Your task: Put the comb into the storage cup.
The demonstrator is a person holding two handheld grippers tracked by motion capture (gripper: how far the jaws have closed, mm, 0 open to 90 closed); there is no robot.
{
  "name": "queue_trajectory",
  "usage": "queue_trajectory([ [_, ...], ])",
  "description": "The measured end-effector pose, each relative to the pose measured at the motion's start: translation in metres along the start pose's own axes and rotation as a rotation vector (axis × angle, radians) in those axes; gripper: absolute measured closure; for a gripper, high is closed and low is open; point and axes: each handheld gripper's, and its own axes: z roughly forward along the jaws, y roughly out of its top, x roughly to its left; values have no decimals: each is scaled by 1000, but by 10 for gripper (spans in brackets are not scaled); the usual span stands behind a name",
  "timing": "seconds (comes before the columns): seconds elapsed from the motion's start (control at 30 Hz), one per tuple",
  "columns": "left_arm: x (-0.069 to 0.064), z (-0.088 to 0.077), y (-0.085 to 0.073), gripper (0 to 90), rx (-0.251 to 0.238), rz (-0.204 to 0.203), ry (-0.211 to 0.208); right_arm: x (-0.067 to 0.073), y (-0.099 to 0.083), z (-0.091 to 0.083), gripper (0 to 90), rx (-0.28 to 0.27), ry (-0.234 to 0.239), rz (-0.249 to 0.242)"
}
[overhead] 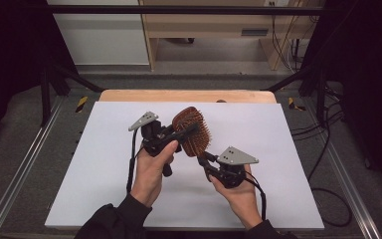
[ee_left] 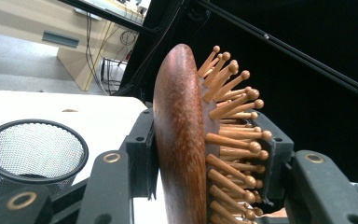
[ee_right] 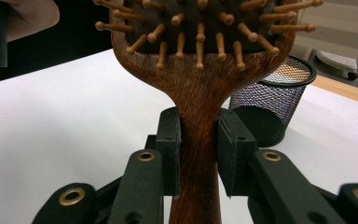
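Standing empty: mesh cup (ee_right: 272, 105).

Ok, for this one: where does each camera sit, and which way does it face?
High view: above the person's side, looking forward and down at the white table; forearms, both hands and each hand-held gripper show.
Left gripper view: rides the left hand-held gripper, jaws clamped on the hairbrush head.
Right gripper view: rides the right hand-held gripper, jaws clamped on the brush handle.
Both gripper views share the brush and the mesh cup.
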Motion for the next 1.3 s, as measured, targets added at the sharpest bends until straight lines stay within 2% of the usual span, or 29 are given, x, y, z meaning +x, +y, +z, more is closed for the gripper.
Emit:
queue_trajectory([
  [0.23,-4,2,0,515,9,21,-9,-1,-2,1,709,-2,7,8],
  [0.3,-5,1,2,516,14,36,-4,-3,-3,0,606,-8,24,25],
  [0.4,-7,-1,6,516,7,63,8,-6,-6,-4,466,-8,18,38],
  [0.53,-8,-2,13,516,-3,85,21,-15,-7,-11,375,-24,8,71],
  [0.63,-7,-2,18,515,-8,98,32,-21,-10,-16,334,-47,-25,90],
  [0.7,-7,-1,20,515,-11,109,38,-27,-11,-18,264,-52,-25,117],
  [0.73,-6,-1,21,516,-12,110,40,-28,-12,-17,248,-52,-33,118],
  [0.83,-5,-1,23,515,-16,113,43,-30,-14,-14,237,-8,-79,108],
  [0.9,-4,0,24,515,-14,121,48,-31,-14,-12,223,9,-92,105],
  [1.03,-4,0,24,514,-4,133,60,-30,-15,-13,175,-1,-85,72],
  [1.23,-2,0,30,514,-2,143,73,-33,-18,-13,148,30,-100,69],
  [1.3,-2,0,33,513,-1,154,80,-35,-18,-15,128,26,-73,66],
])
